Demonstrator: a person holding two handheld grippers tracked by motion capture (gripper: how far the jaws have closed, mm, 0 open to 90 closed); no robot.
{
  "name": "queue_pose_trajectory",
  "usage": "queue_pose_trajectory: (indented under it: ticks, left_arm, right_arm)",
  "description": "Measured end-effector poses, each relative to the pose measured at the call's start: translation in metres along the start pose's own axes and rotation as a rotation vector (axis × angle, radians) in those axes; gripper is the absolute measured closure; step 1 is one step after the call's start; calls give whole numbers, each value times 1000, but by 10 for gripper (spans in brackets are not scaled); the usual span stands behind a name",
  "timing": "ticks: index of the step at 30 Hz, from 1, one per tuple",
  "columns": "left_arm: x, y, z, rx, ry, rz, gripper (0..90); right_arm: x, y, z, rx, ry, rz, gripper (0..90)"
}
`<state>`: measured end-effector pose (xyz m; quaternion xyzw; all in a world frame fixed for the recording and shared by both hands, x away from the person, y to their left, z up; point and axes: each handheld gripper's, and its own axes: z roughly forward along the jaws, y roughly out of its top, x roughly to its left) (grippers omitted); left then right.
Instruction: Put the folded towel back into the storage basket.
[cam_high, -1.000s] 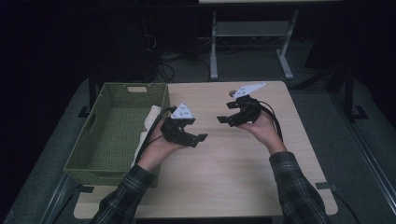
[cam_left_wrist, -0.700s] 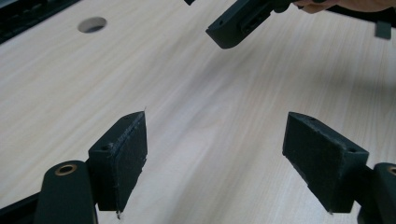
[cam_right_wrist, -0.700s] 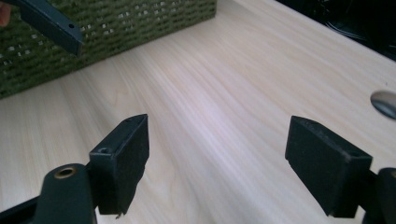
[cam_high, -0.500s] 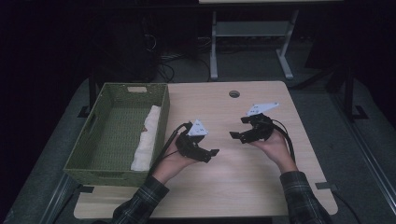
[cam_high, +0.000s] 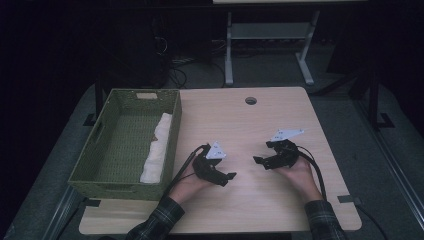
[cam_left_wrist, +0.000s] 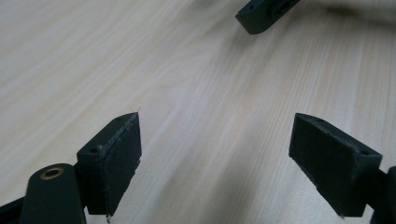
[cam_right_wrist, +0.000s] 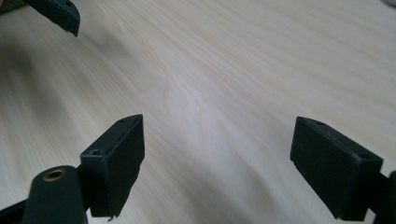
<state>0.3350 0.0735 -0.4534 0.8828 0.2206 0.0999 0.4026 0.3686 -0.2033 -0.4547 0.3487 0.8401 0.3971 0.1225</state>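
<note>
My left gripper hovers low over the pale wooden table, a little right of the basket, with its grey plate on top. Its jaws have just been opening and stand wide in the left gripper view, with bare wood between them. My right gripper faces it from the right. Its jaws have also been opening, and they stand open with nothing between them. Each gripper view catches a jaw tip of the other gripper at its top edge.
A green woven basket stands on the table's left side with a folded white cloth along its right wall. A round cable hole lies near the far edge. A desk frame and cables stand on the dark floor beyond.
Both hands have come down and toward the near edge, from above the table's middle to low over the wood. The jaws of both stand a little wider.
</note>
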Motion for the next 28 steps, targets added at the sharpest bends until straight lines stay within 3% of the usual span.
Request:
queue_pose_trajectory:
  ticks: [10,24,28]
  left_arm:
    - [-4,-16,20,42,3,13,158]
    - [-3,-16,21,47,-17,15,159]
    - [-3,-16,20,51,6,-5,140]
  right_arm:
    - [-4,-30,2,65,-57,18,167]
    - [-3,-34,2,41,-71,18,136]
    - [-3,-34,2,41,-73,19,135]
